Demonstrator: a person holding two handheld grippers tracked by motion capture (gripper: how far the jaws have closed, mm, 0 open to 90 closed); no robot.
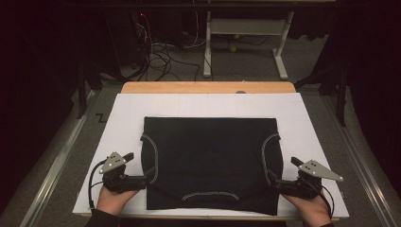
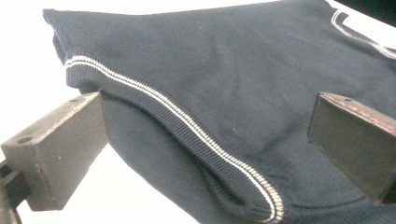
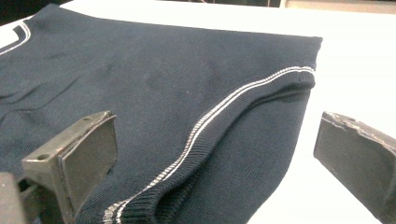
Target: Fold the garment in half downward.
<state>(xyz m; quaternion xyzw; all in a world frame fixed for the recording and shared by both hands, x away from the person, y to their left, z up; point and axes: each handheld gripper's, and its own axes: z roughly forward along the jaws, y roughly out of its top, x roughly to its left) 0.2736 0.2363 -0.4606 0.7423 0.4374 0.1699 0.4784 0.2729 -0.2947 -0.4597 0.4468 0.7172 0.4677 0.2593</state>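
Lying flat mid-sheet on the white paper-covered table (image 1: 302,113), the dark navy knit vest with white-striped trim (image 1: 210,161) is squared for folding. Left gripper (image 1: 142,178) and right gripper (image 1: 279,182) flank its near corners, jaws spread wide, gripping nothing, each straddling an armhole edge.

I am working at a wooden table (image 1: 208,87) under a white board (image 1: 208,101). Grey floor (image 1: 236,66) is stretching beyond; a white table frame (image 1: 246,28) and tangled cables (image 1: 161,56) are sitting in dim light.
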